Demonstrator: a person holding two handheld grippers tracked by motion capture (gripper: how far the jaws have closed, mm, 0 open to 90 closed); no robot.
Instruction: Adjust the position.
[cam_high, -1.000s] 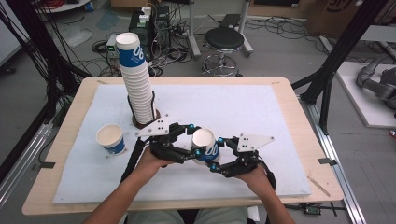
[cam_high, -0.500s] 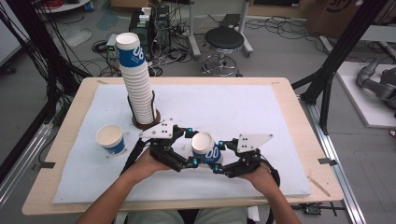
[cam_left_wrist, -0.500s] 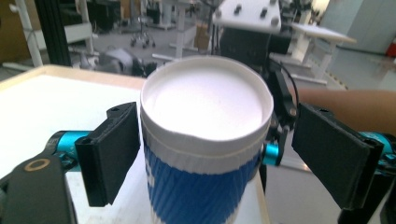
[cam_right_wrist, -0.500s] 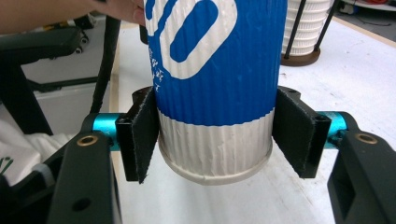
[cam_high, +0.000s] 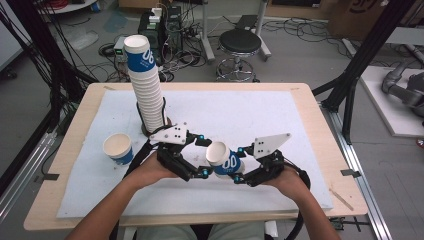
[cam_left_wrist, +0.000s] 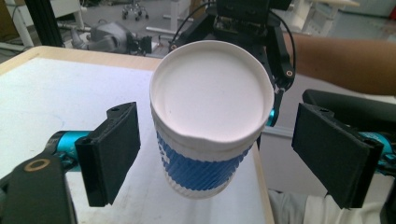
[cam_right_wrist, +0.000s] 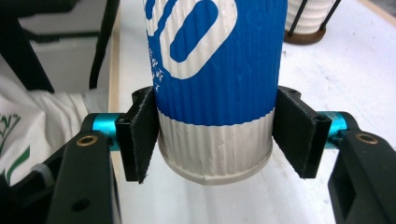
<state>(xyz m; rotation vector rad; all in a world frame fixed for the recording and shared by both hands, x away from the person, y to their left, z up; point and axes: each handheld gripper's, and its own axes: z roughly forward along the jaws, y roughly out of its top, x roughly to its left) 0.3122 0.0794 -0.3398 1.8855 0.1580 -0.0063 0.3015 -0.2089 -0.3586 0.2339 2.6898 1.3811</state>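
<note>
Right tool (cam_right_wrist: 215, 135) clamps the cup (cam_high: 224, 160) near its base, lifted off the desk (cam_high: 300, 100) at lower center of the high view. Left tool (cam_left_wrist: 224, 154) wide around it, not touching. Stack (cam_high: 146, 90) upper left; 1 loose cup (cam_high: 118, 148) left.

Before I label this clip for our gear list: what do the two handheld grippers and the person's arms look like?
Both grippers, the left gripper and the right gripper, are black frames with turquoise metal pins at the joints. Each carries a grey three-cornered plate with dark dots on top. The jaws are flat black rectangular blocks, with brass-ringed screw holes on the arms behind them. Black cables trail back from both. The forearms are bare, with no sleeves.
</note>
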